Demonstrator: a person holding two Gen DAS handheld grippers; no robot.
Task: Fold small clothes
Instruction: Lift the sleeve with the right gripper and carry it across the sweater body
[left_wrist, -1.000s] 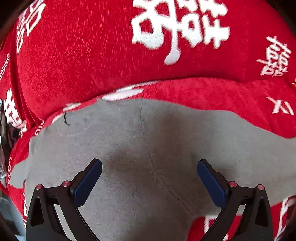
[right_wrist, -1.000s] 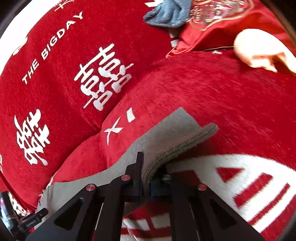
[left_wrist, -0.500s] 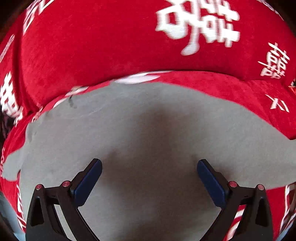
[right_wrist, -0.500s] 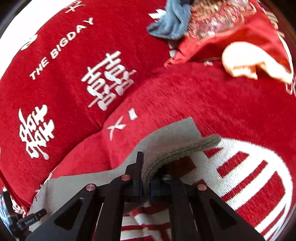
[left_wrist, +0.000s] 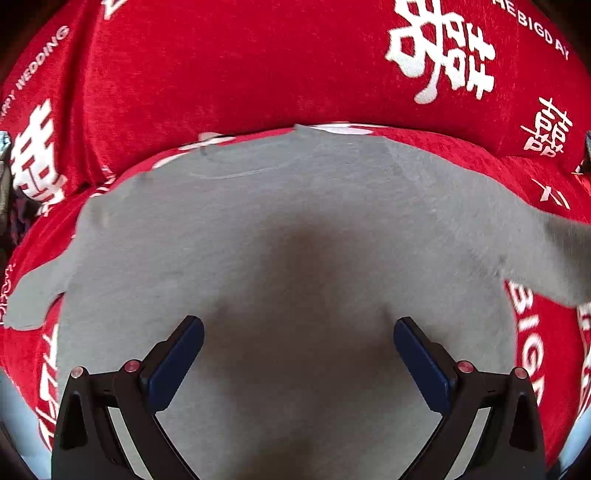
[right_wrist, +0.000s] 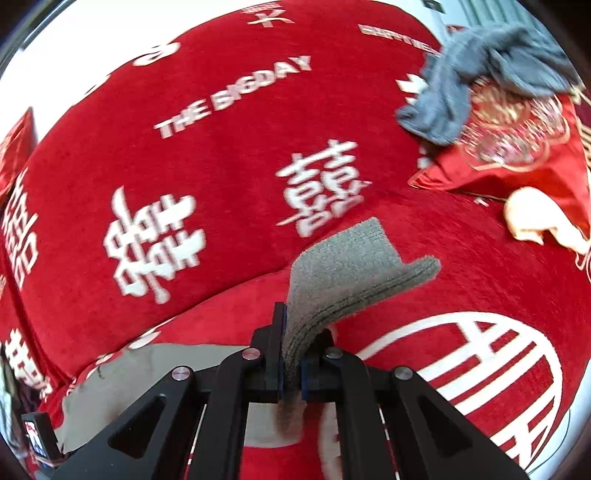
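The garment lay spread on the printed cover, filling the middle of the left wrist view, one sleeve reaching toward 8 o'clock and another lifted toward 3 o'clock. In the right wrist view its edge stood up at centre, above the cover. A crumpled cloth lay at 1 o'clock, on an embroidered cushion; a pale cloth lay at 3 o'clock.

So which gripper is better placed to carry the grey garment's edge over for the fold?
Right. The right gripper is already shut on the grey garment's edge, lifted off the red cover. The left gripper hangs open above the cloth, gripping nothing.
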